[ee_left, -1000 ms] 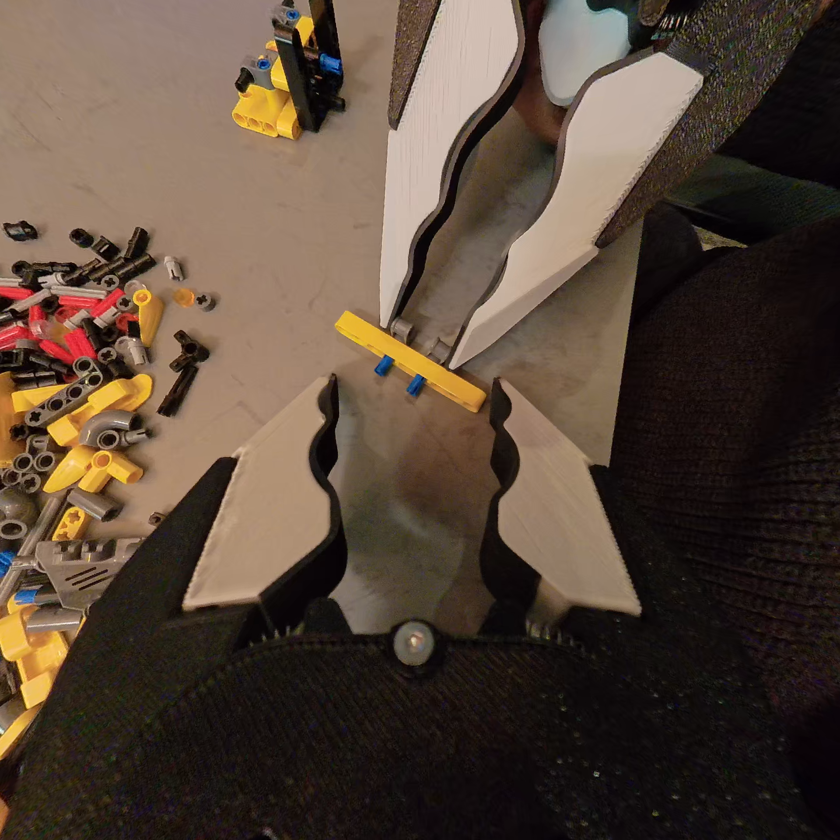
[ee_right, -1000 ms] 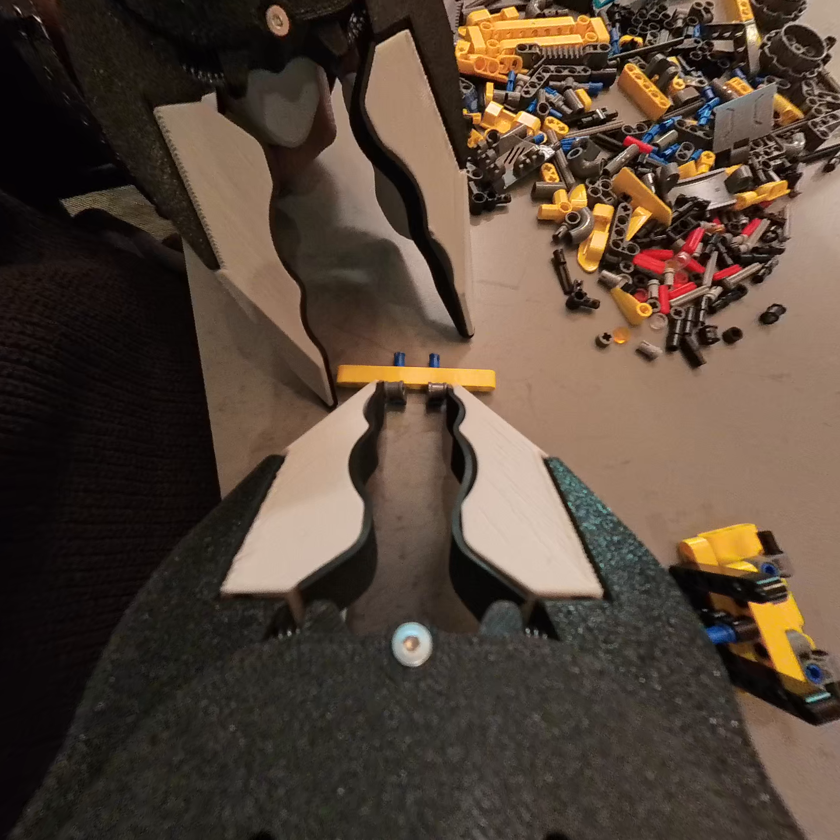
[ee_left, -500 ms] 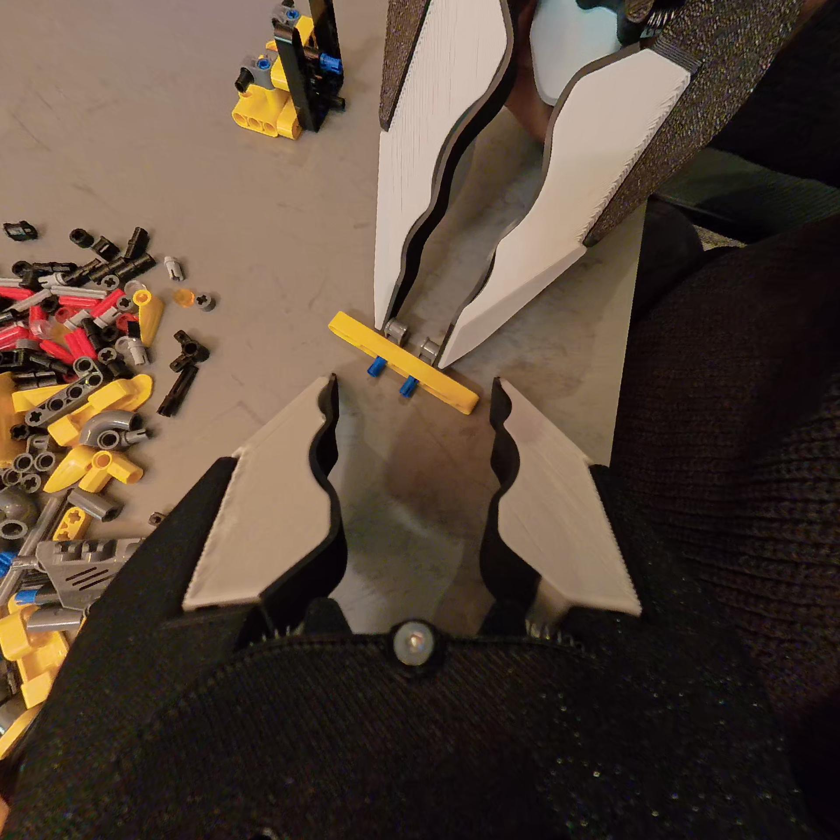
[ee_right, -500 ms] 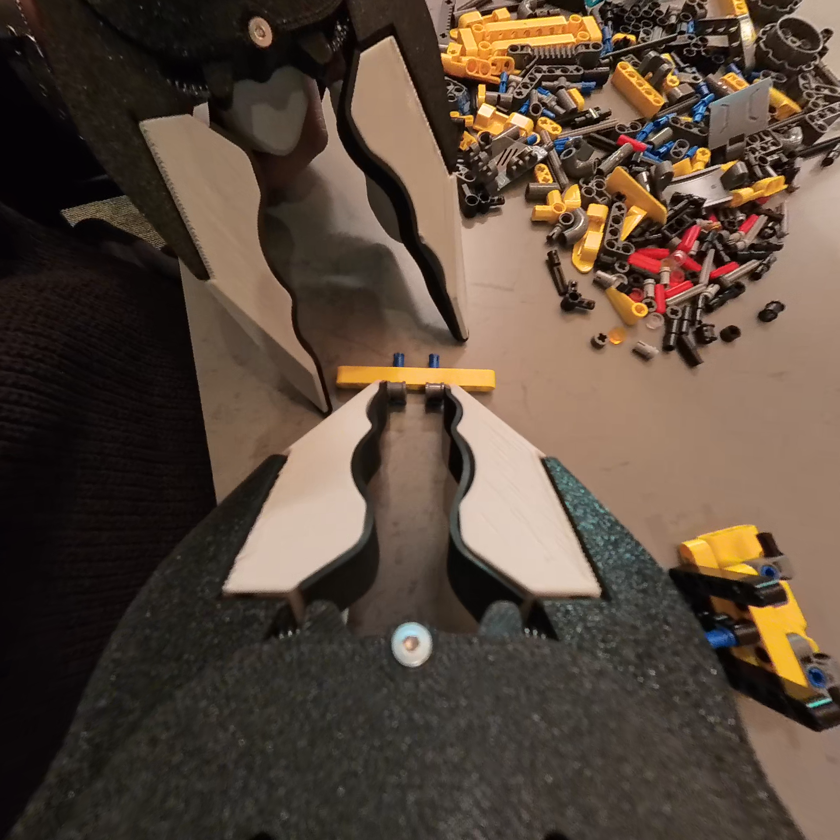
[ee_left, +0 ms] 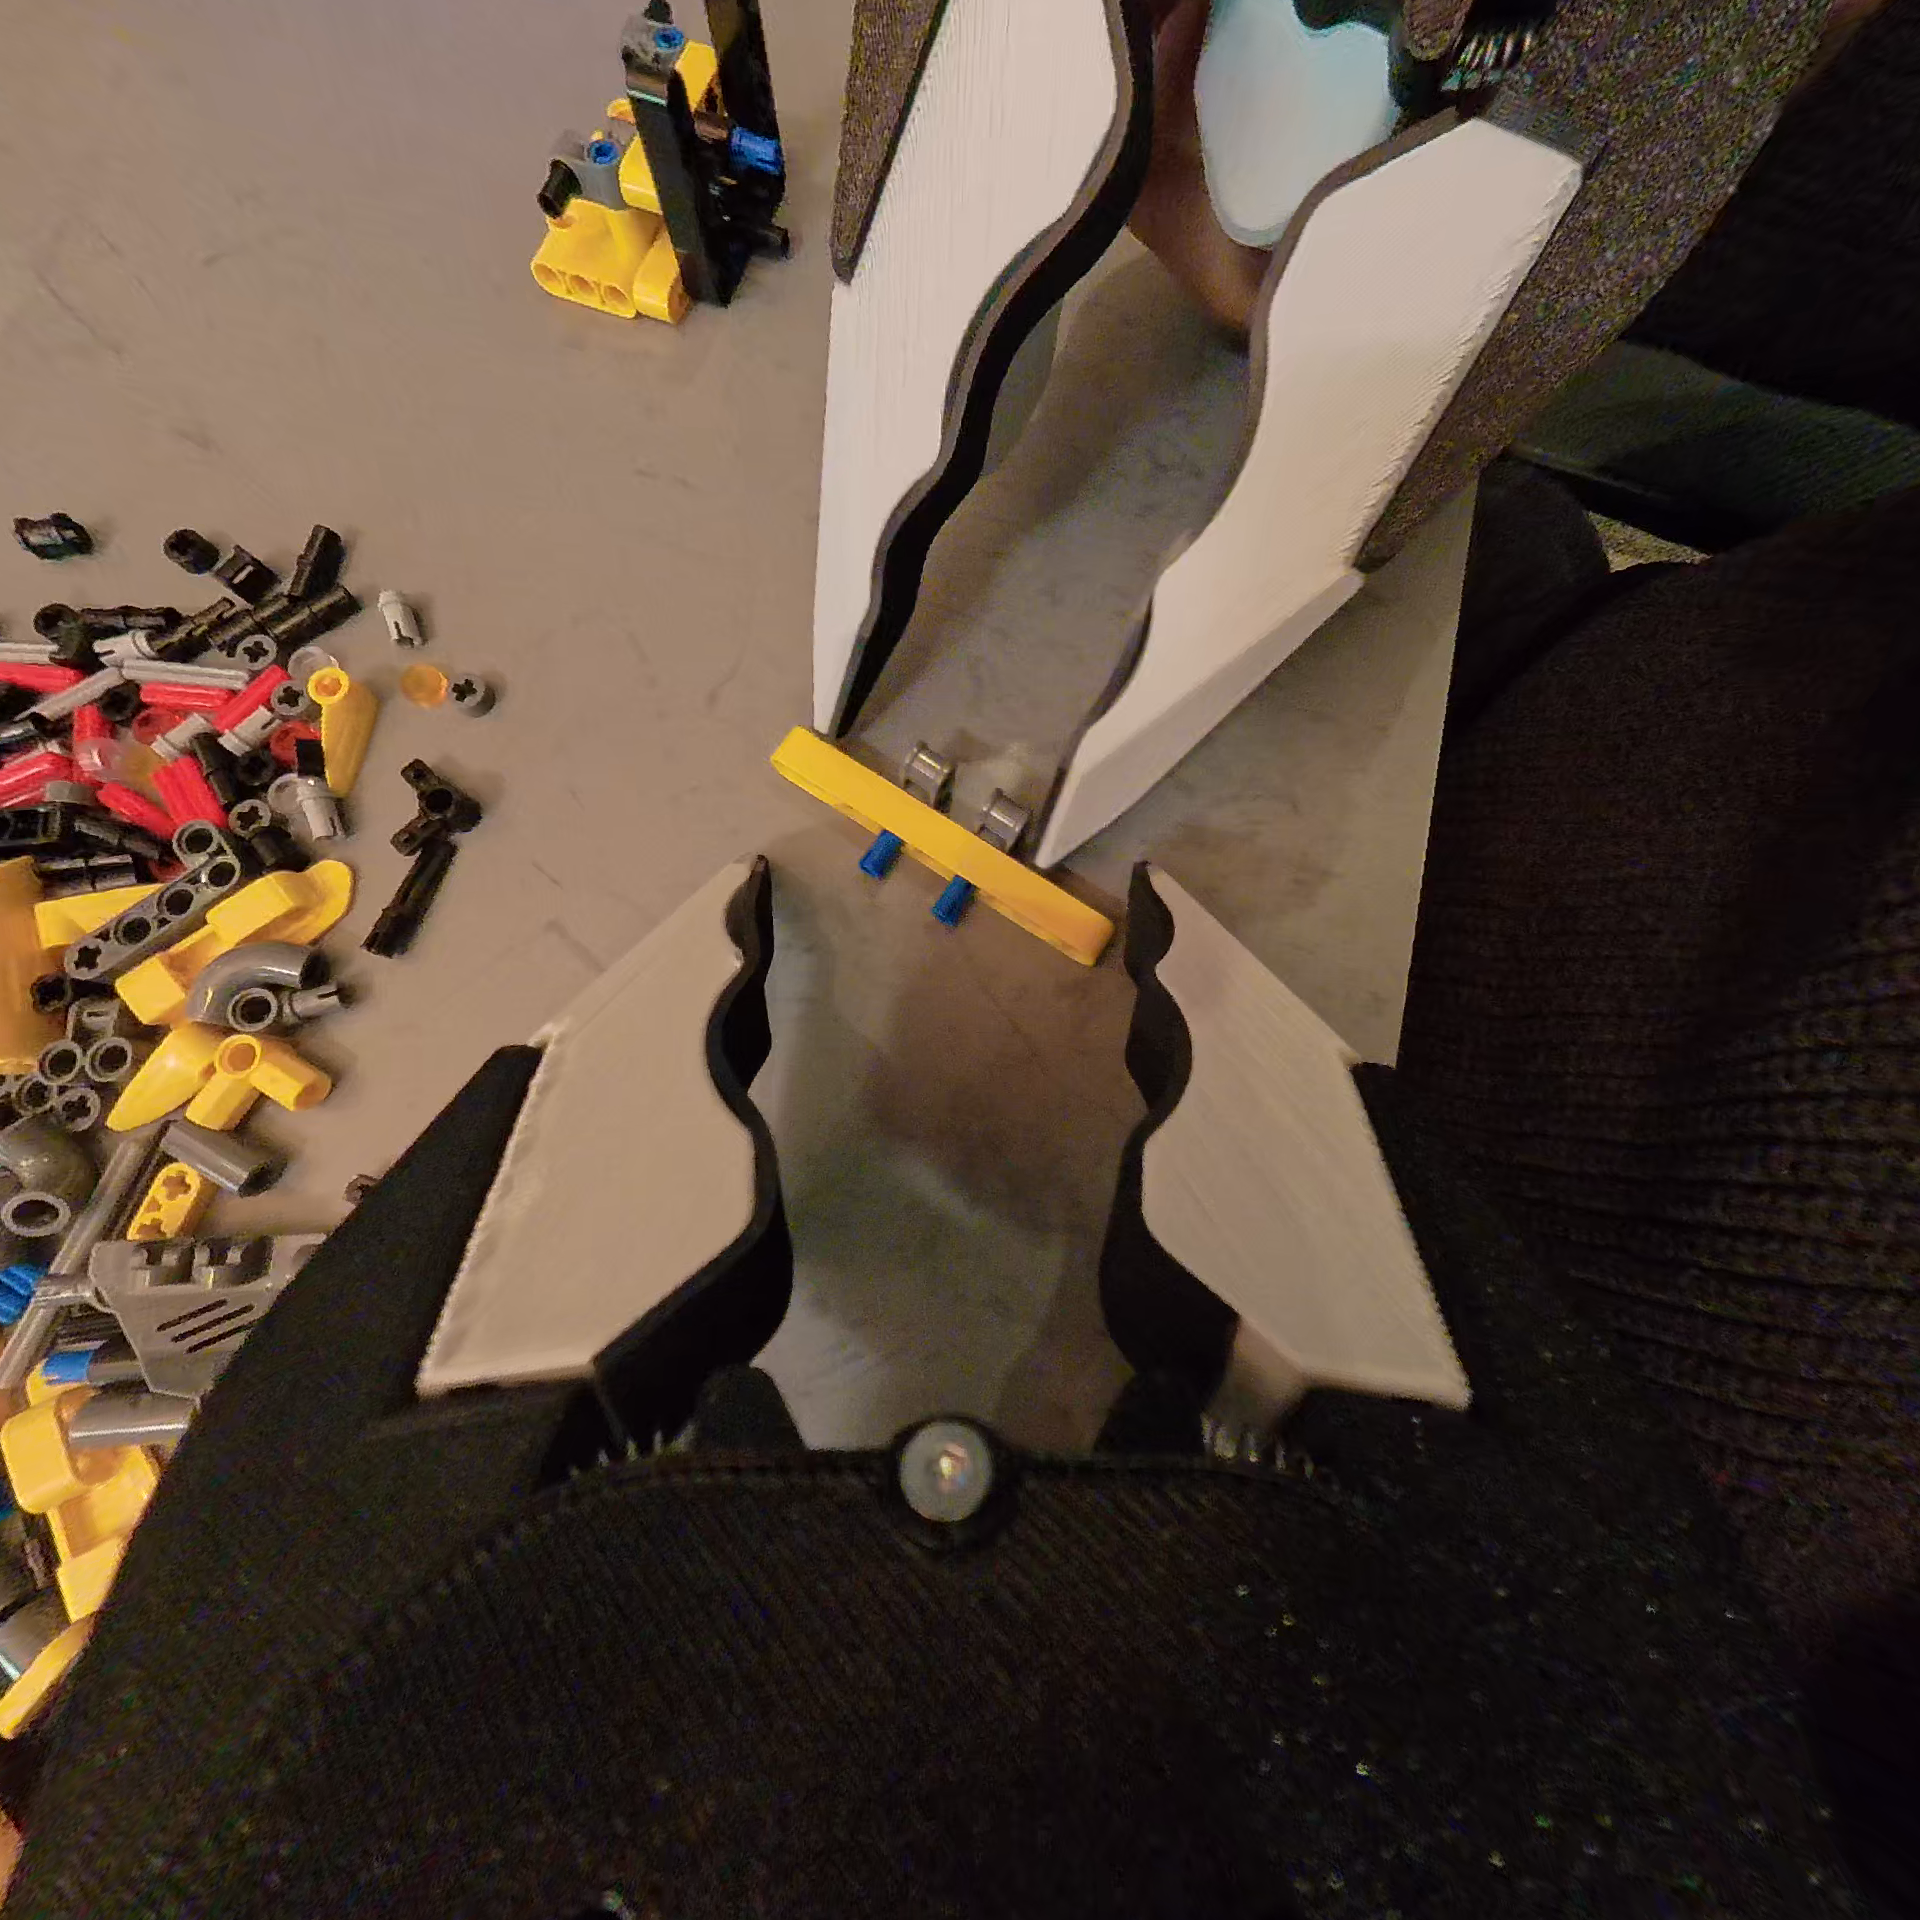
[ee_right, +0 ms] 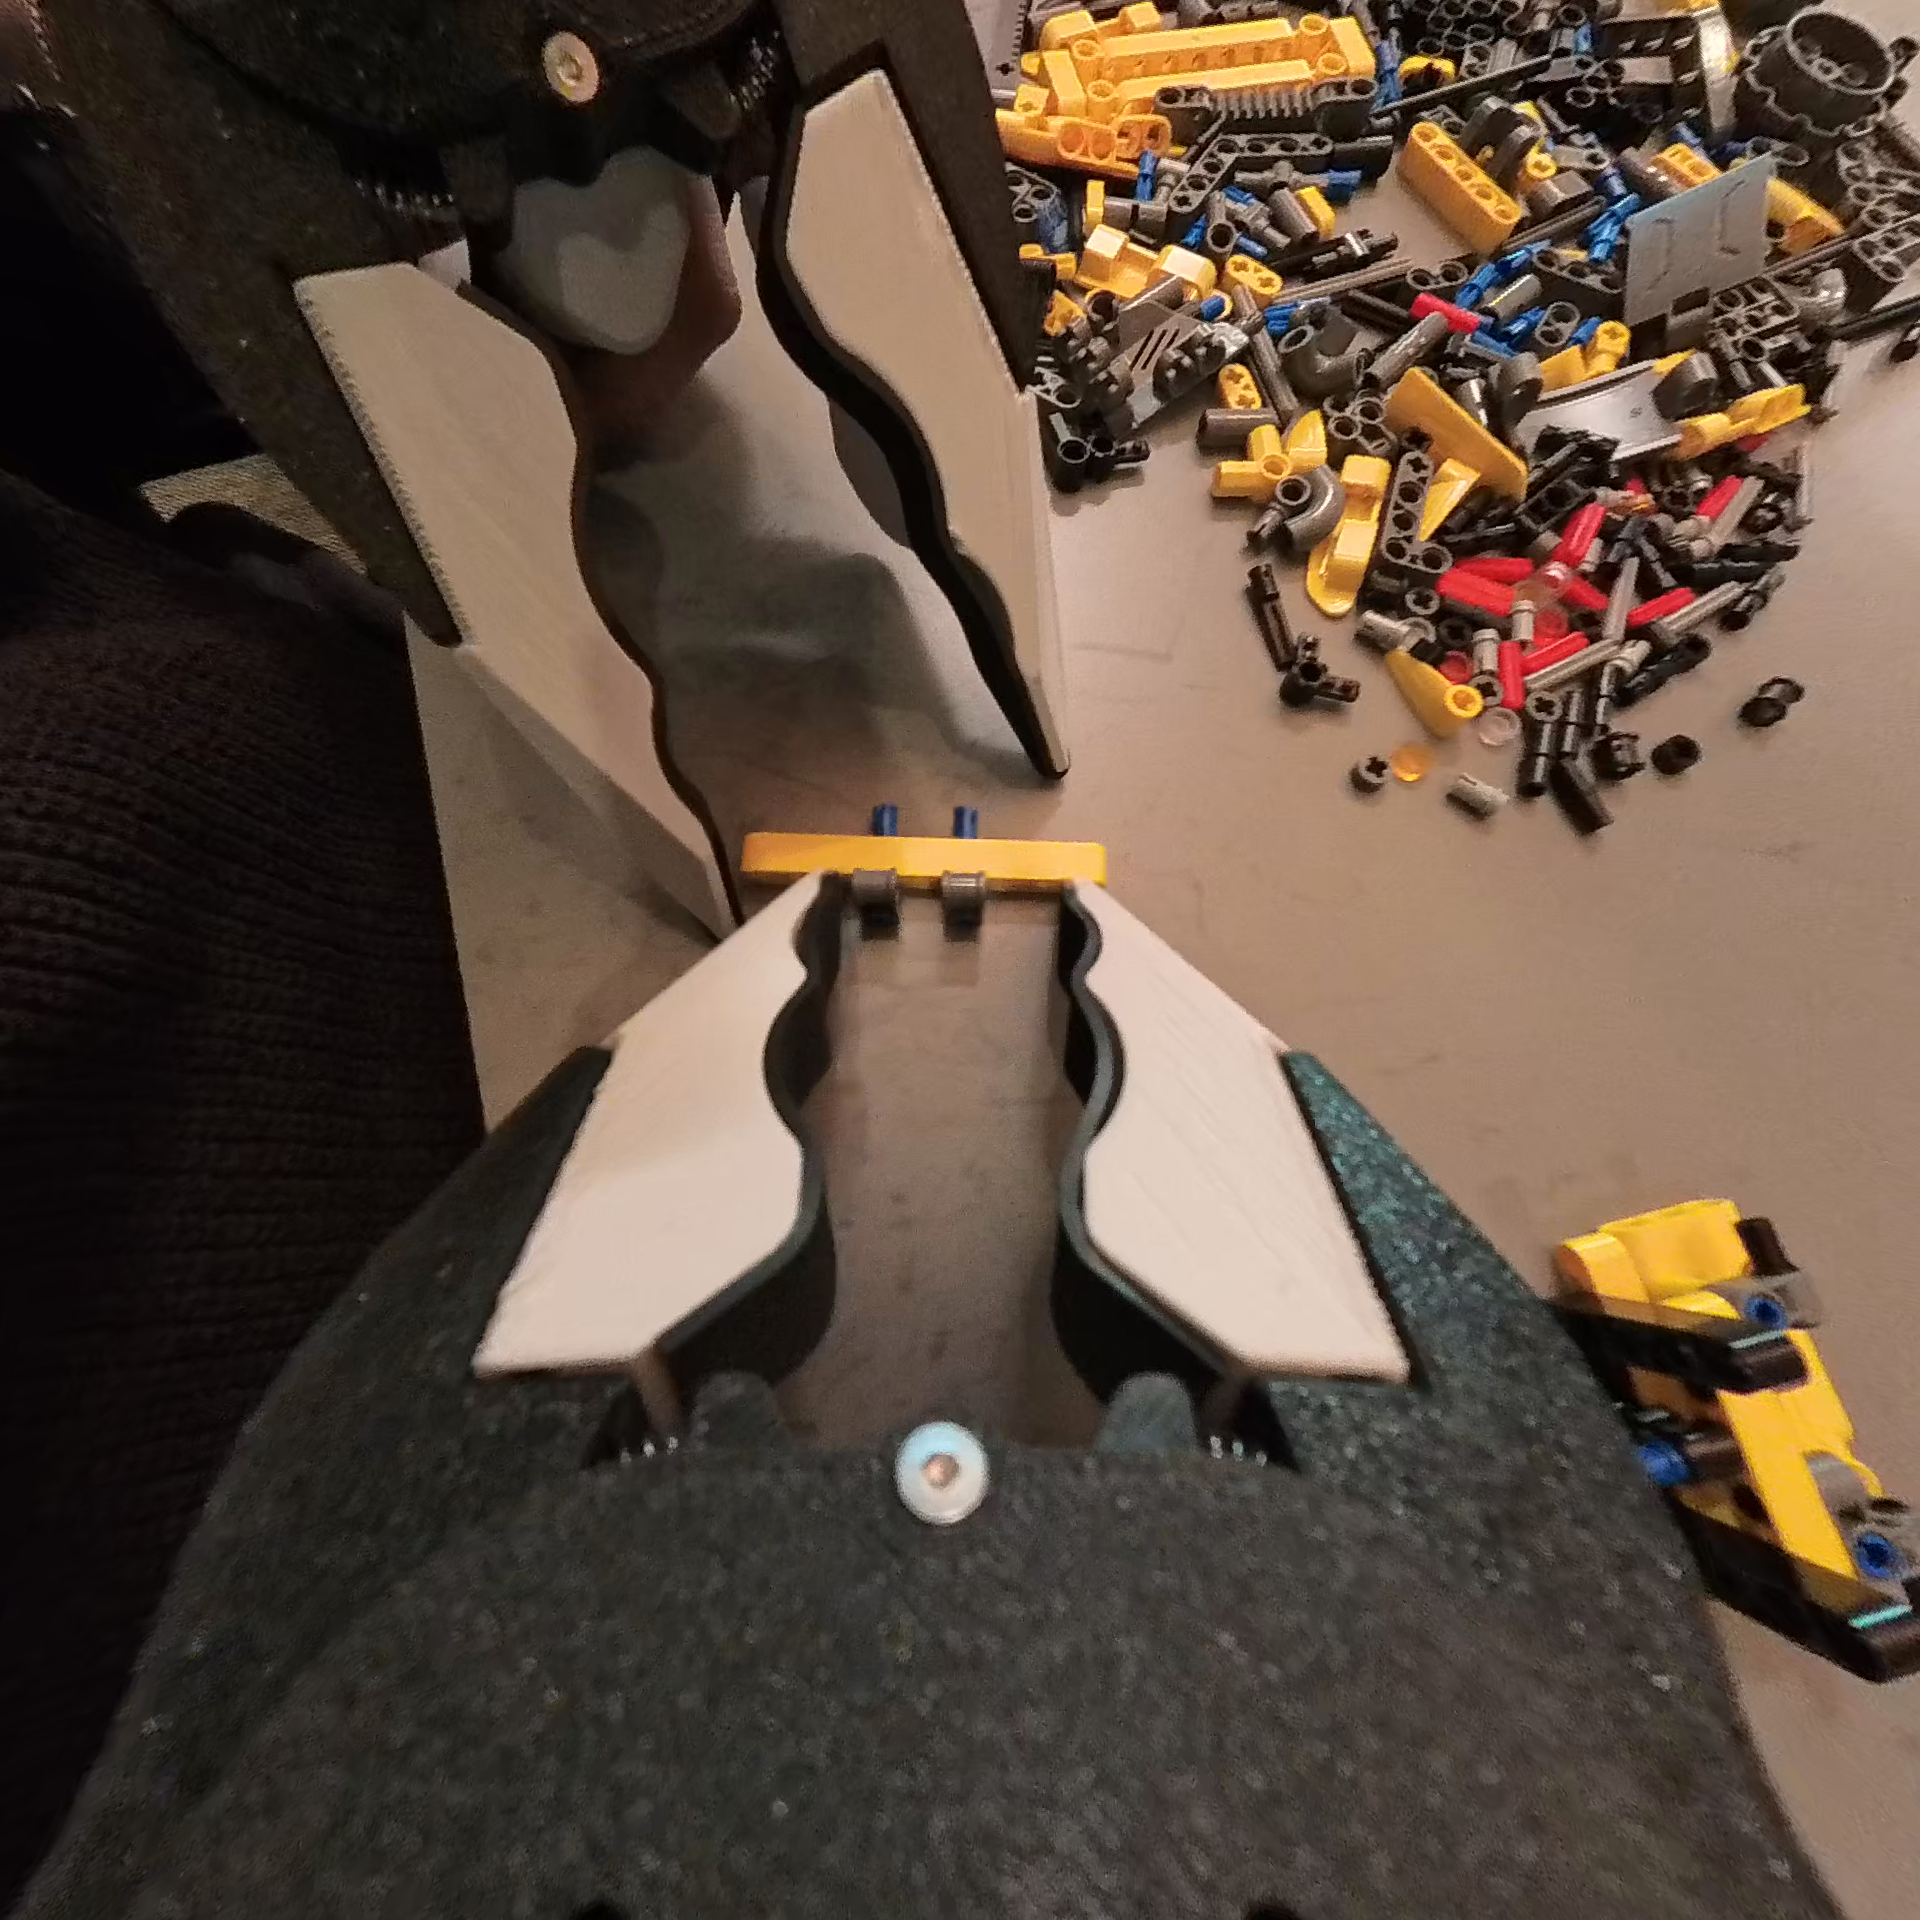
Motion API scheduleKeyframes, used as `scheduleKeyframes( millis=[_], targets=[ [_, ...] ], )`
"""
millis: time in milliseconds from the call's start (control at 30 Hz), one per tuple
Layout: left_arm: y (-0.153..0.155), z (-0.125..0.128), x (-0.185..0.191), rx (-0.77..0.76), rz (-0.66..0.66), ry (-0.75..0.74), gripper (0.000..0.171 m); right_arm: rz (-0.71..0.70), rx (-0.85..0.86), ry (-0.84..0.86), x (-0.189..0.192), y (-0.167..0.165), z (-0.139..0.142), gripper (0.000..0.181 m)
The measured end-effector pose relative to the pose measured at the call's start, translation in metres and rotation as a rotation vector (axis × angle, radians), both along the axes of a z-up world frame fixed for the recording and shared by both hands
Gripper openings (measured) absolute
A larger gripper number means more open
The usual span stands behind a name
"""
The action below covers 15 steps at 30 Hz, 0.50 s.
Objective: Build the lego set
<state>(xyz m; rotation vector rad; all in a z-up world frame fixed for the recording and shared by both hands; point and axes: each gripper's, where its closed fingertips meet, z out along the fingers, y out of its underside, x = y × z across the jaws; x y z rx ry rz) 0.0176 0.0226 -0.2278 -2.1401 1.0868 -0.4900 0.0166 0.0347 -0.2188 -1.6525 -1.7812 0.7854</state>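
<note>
A flat yellow beam with two grey bushes and two blue pins lies on the grey table. My right gripper stands over it, open, a fingertip on each side of the bushes with a small gap. In the right wrist view the beam lies across the right gripper's tips. My left gripper is open and empty, facing the right one, its tips just short of the beam on the blue-pin side. It also shows in the right wrist view.
A pile of loose yellow, black, red and grey building pieces lies left of the left gripper, also in the right wrist view. A small yellow-and-black assembly stands farther off. The table edge and dark knit clothing are close by. The grippers are tip to tip, or close to it.
The right gripper's fingers have spread apart and let go of the two grey bushes. The beam has shifted slightly toward the left gripper, which stays open.
</note>
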Motion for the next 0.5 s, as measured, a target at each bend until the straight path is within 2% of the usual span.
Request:
scheduleKeyframes(
  millis=[67,300,333,367,400,500],
  targets=[
    [-0.001,0.000,0.001,-0.002,-0.007,0.000,0.072,0.001,-0.013,0.016,0.000,0.000,0.003,0.046],
    [0.000,-0.001,0.001,0.001,-0.004,0.003,0.071,-0.035,-0.077,0.111,0.001,0.008,0.018,0.051],
    [0.000,-0.001,0.000,0.002,-0.001,0.004,0.072,-0.048,-0.054,0.136,0.001,0.011,0.021,0.051],
    [0.003,0.000,-0.002,0.013,0.020,0.010,0.080,-0.081,0.002,0.182,0.000,0.019,0.029,0.050],
    [0.011,0.002,-0.006,0.053,0.065,0.021,0.087,-0.113,0.067,0.241,-0.001,0.027,0.038,0.047],
    [0.027,0.026,-0.012,0.282,0.097,0.009,0.089,-0.195,0.177,0.422,-0.001,0.044,0.067,0.044]
  ],
)
